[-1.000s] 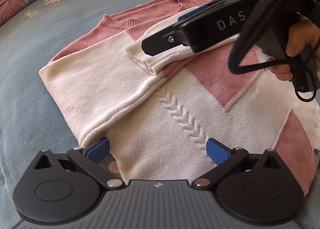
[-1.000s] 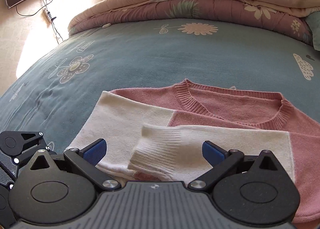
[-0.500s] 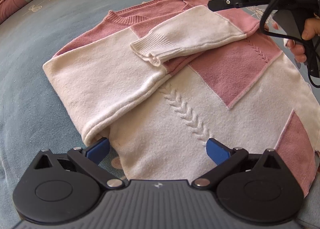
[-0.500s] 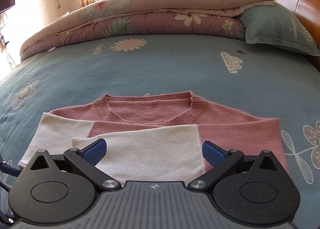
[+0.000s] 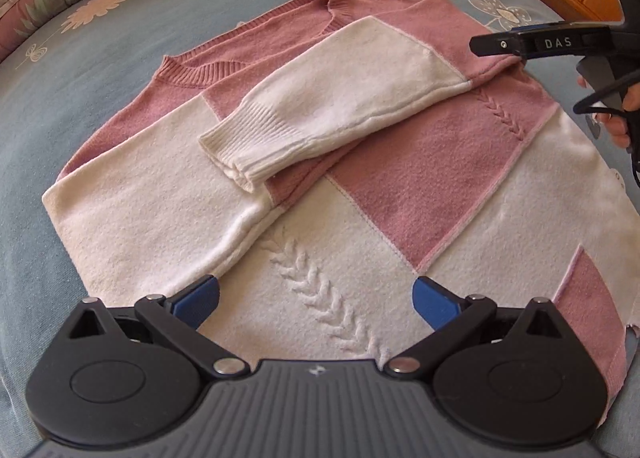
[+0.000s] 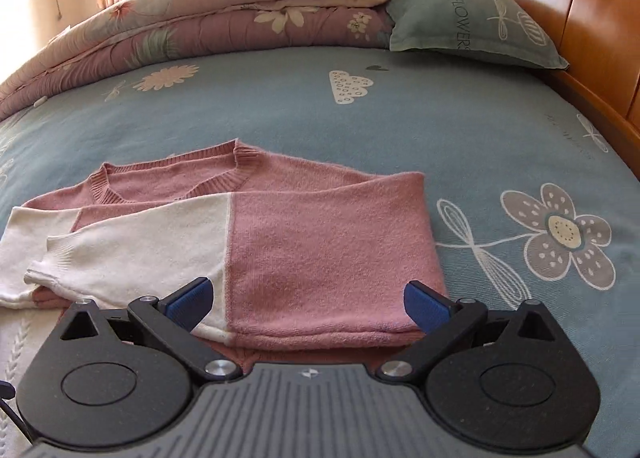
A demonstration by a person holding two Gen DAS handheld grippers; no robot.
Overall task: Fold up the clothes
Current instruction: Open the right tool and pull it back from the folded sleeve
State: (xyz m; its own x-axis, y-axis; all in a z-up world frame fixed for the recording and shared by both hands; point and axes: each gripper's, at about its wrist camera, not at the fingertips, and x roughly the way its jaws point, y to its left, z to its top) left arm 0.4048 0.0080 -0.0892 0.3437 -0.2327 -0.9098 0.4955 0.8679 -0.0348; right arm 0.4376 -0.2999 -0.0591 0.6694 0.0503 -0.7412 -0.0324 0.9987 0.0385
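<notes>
Right gripper (image 6: 306,300) withdrew; sleeve (image 5: 340,98) lies folded.

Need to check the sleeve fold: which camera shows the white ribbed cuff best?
Left wrist view. The cuff lies in full there, on top of the sweater front. The right wrist view catches it only edge-on at the left of the frame.

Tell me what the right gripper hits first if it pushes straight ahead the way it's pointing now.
Most likely the pink upper part of the folded sleeve, lying right between the open right gripper fingers on the sweater. Depth is unclear; if held higher, it may skim over.
</notes>
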